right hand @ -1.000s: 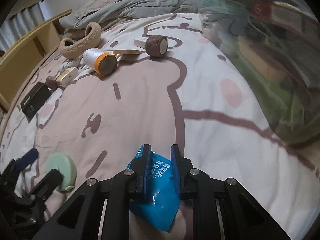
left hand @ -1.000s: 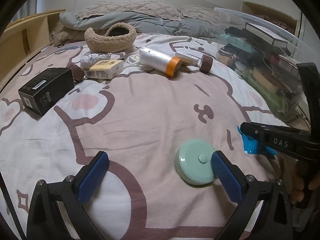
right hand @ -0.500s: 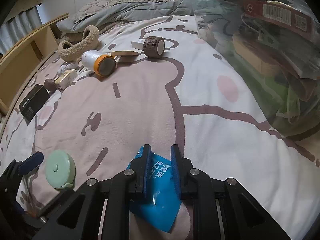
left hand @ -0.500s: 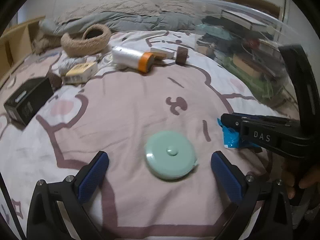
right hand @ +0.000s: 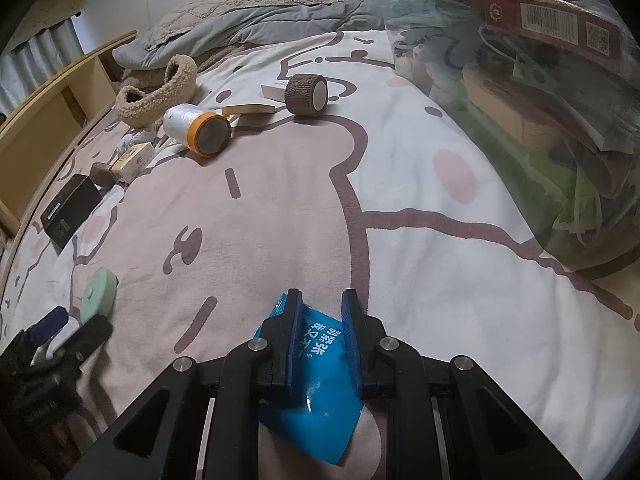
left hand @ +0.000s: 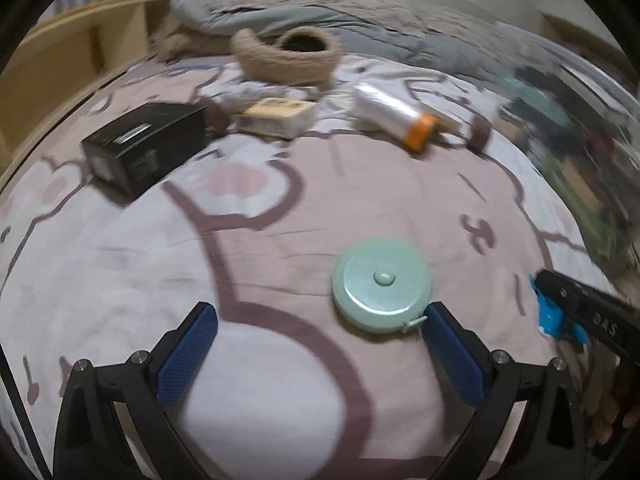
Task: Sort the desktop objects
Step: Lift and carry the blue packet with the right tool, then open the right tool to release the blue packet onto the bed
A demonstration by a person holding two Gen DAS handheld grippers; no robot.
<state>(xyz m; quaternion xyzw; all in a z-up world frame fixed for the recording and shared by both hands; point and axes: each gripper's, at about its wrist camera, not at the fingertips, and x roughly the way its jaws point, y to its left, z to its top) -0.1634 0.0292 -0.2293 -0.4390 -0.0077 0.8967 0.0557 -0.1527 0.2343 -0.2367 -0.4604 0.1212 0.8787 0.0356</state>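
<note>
While right gripper [right hand: 320,308] clamps blue packet [right hand: 316,408] low over bedspread [right hand: 420,184], left gripper [left hand: 320,344] stands wide open, nothing between pads. Mint round tape measure [left hand: 382,284] flat on bedspread, just ahead of left gripper's right finger, near-touching. Far side: black box [left hand: 140,148] left, cream carton [left hand: 276,116], orange-capped white roll [left hand: 394,114], brown tape roll [right hand: 307,93], fuzzy basket [left hand: 288,56]. Clear bag of clutter [right hand: 540,92] far right.
</note>
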